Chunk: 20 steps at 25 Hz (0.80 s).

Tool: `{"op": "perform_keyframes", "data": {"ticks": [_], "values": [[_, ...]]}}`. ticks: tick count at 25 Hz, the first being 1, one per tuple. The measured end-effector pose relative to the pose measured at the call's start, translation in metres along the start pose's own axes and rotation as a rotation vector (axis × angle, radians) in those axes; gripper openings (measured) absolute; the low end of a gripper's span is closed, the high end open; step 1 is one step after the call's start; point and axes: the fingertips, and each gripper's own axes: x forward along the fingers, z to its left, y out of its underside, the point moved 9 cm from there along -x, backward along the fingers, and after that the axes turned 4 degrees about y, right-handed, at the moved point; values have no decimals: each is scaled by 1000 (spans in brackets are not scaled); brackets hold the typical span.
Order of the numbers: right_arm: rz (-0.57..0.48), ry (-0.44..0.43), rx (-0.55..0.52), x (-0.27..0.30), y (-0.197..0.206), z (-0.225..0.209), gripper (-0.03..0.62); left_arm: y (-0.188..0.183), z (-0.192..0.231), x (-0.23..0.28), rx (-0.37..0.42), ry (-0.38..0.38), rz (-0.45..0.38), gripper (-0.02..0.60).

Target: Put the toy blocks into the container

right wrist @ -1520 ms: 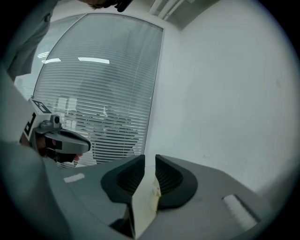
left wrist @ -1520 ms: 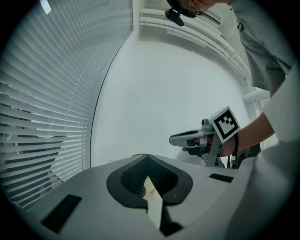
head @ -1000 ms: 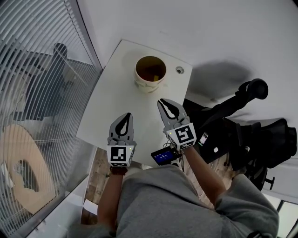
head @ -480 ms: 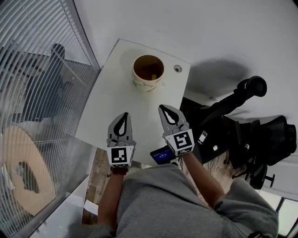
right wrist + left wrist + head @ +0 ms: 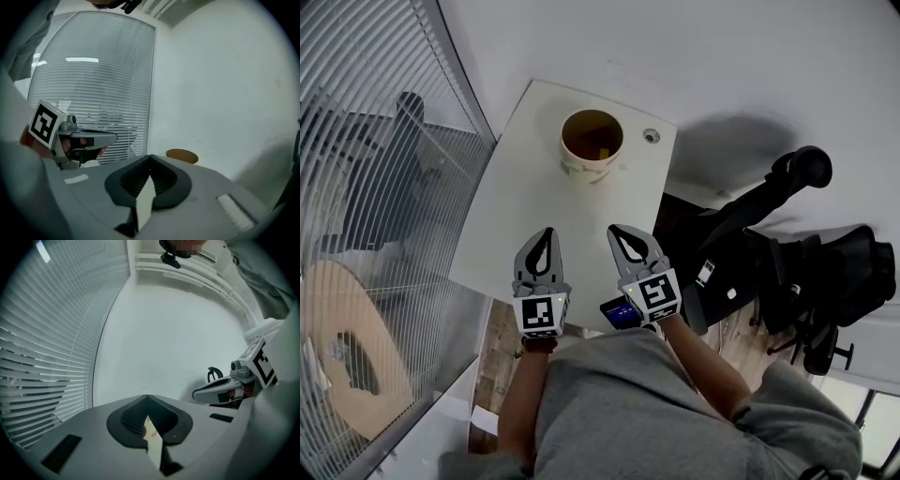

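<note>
At the far end of the table we note a yellow block inside the container, probably light, hard, best pinched across flat faces; left gripper and right gripper both closed, empty.

A white table occupied the centre of the head view, with a round cable grommet set into it at 12 o'clock. A plain white wall ran from 12 to 2 o'clock and carried a soft grey shadow. Horizontal window blinds filled 9 to 11 o'clock. A black office chair stood at 3 o'clock. Wood-plank flooring showed at 7 o'clock.
</note>
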Motion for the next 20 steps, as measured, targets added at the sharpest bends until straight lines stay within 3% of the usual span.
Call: {"op": "perform_keyframes", "data": {"ticks": [20], "values": [[32, 23, 9, -19, 11, 9, 11, 7, -8, -15, -1, 19, 17, 8]]}}
